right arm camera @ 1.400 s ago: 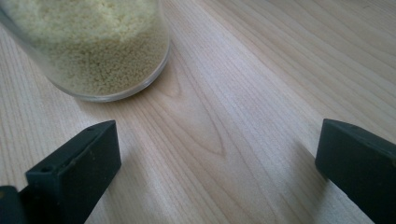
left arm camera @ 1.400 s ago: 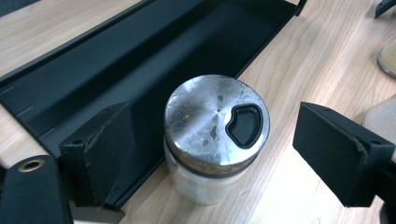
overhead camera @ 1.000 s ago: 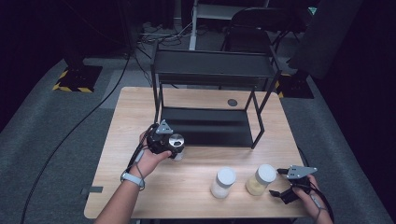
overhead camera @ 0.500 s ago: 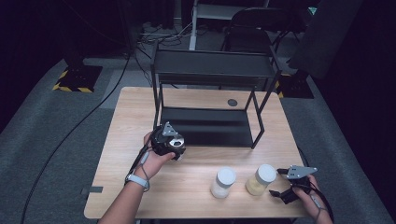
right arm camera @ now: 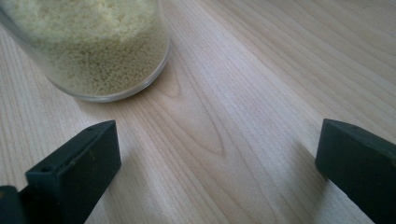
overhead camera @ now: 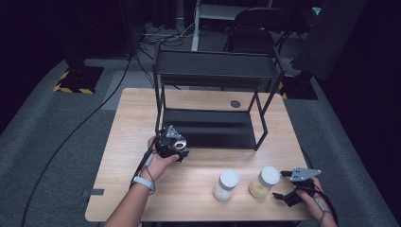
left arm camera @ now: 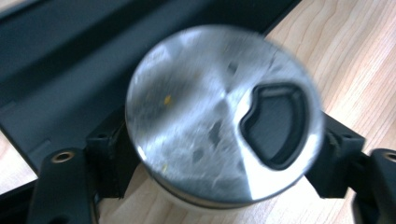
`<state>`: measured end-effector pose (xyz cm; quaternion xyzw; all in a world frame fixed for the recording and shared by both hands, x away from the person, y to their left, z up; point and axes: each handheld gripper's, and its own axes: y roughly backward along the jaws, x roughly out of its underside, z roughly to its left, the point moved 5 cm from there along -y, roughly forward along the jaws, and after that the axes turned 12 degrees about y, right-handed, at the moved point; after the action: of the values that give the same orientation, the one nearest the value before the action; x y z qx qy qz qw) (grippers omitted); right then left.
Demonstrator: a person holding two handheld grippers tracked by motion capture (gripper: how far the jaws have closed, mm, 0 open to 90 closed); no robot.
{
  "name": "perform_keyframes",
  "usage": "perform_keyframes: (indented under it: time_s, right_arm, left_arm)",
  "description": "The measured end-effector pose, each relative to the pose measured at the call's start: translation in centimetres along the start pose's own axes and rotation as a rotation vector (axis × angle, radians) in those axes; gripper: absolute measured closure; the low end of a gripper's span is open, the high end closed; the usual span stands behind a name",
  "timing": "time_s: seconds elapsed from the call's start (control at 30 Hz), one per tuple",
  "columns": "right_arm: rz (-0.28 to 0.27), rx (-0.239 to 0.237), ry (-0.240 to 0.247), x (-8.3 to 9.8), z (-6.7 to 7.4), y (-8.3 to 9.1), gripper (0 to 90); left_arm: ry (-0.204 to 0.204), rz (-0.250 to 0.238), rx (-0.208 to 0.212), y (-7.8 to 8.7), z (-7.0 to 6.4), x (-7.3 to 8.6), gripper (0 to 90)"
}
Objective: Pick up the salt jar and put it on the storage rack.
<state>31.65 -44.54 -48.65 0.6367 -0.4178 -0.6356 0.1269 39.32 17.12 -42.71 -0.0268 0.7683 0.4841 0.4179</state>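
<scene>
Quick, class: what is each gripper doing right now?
Left gripper: jaws just closed on the small jar with the round silver metal lid.
Right gripper: open, empty, near the glass jar of yellow grains.

The table (overhead camera: 142, 142) is showing pale wood with a fine grain, and the rack (overhead camera: 213, 71) on it is looking black throughout. The left gripper (overhead camera: 176, 150) is black with a grey plate; between its black jaws, which have just been closing, a jar lid (left arm camera: 224, 116) is gleaming silver, speckled, with a dark recess. Two more jars are wearing white lids: one (overhead camera: 226, 185) is holding whitish contents, the other (overhead camera: 264, 182) is holding yellow grains. The right gripper (overhead camera: 286, 185) is black too. The floor (overhead camera: 56, 123) is showing grey, with a yellow-and-black striped strip (overhead camera: 71, 89).
</scene>
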Motion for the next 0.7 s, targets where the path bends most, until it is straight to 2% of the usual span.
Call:
perform_keyframes:
  time_s: [0.03, 0.17, 0.4, 0.6, 0.7]
  right_arm:
    - [0.000, 0.000, 0.000, 0.0, 0.0, 0.0, 0.0]
    - [0.000, 0.000, 0.000, 0.0, 0.0, 0.0, 0.0]
    - [0.000, -0.002, 0.001, 0.0, 0.0, 0.0, 0.0]
    - [-0.001, -0.004, 0.005, 0.0, -0.1, 0.0, 0.0]
    - [-0.001, -0.004, 0.005, 0.0, -0.1, 0.0, 0.0]
  left_arm:
    - [-0.005, -0.010, -0.004, 0.0, 0.0, 0.2, 29.3]
    - [-0.014, -0.017, -0.004, 0.1, 0.0, 0.4, 29.9]
    - [-0.029, -0.001, -0.016, 0.2, -0.5, 0.1, 30.1]
    - [-0.027, 0.004, -0.017, 0.6, -1.0, -0.7, 30.1]
    - [-0.040, -0.003, -0.021, 1.1, -1.5, -1.6, 30.1]
